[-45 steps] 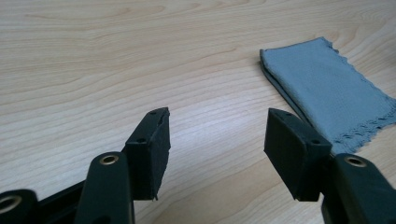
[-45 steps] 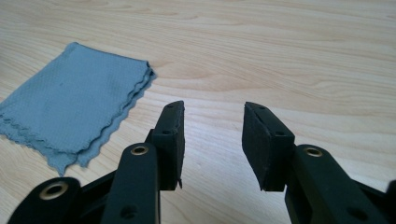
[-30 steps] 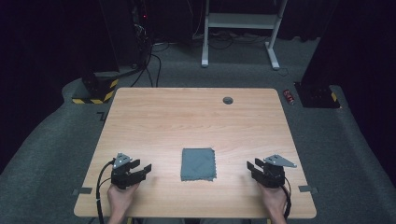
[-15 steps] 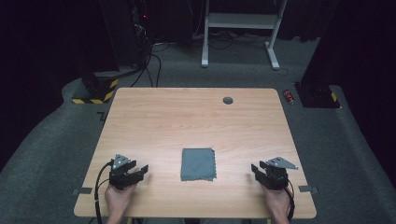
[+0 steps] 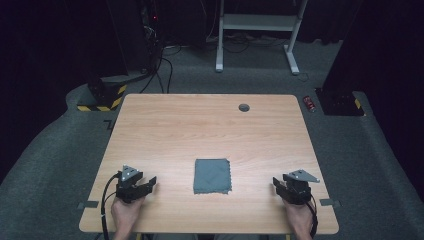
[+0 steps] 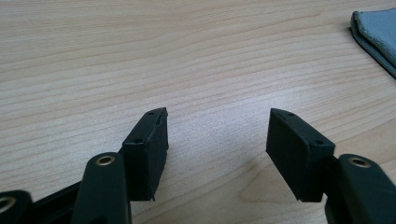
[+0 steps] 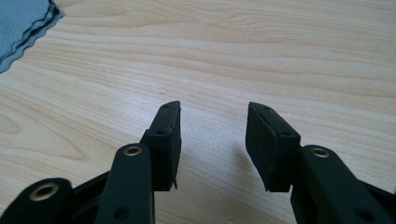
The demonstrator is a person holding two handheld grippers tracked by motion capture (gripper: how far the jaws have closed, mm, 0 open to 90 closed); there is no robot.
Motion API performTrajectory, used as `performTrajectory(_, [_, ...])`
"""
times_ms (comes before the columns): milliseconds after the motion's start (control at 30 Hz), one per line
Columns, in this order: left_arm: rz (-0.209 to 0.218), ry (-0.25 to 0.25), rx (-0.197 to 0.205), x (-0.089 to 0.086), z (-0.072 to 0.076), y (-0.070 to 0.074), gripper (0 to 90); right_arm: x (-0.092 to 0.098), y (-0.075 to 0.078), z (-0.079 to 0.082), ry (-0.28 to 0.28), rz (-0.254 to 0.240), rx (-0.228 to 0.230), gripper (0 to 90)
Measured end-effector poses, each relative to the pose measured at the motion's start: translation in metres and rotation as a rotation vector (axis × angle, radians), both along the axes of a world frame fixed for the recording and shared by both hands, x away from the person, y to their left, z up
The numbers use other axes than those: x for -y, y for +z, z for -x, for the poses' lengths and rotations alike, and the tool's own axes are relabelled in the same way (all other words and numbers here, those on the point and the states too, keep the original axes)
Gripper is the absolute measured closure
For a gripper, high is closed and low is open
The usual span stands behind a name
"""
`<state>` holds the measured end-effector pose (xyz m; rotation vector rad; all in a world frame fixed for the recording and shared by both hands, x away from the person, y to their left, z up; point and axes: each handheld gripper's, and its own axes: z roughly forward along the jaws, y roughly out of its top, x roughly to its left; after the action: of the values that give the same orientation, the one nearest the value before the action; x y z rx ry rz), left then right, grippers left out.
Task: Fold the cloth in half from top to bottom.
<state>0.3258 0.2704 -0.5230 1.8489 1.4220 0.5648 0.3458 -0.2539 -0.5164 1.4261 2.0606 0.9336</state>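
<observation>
The folded grey cloth [image 5: 212, 176] is flanked by the left gripper [image 5: 148, 184] and the right gripper [image 5: 276, 183], about equally near; the left's jaws are held wide and empty, the right's have just been opening on nothing.

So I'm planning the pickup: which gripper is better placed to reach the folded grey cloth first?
Probably the left gripper: its open jaws angle toward the cloth, with slightly less bare table between. The right gripper, jaws just opening, empty, sits a bit farther off.

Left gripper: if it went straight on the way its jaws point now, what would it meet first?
Probably nothing but bare table. The left gripper stands open and empty, and the folded grey cloth lies off to the right of its line. Depth is hard to judge, so the way only looks free.
</observation>
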Motion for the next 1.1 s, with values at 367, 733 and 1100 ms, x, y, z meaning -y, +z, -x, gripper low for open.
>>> performTrajectory(367, [-0.03,0.004,0.01,0.0015,0.0011,-0.005,38.8,-0.0008,-0.006,-0.0001,0.009,0.028,-0.003,50.6])
performTrajectory(733, [-0.084,-0.015,0.009,0.0084,-0.0002,-0.0056,30.8,-0.0014,-0.0062,-0.0013,-0.004,0.026,-0.015,41.4])
performTrajectory(1100, [-0.072,-0.02,0.003,0.0076,-0.0002,-0.0055,29.6,-0.0019,-0.0064,-0.0019,-0.001,0.027,-0.016,39.5])
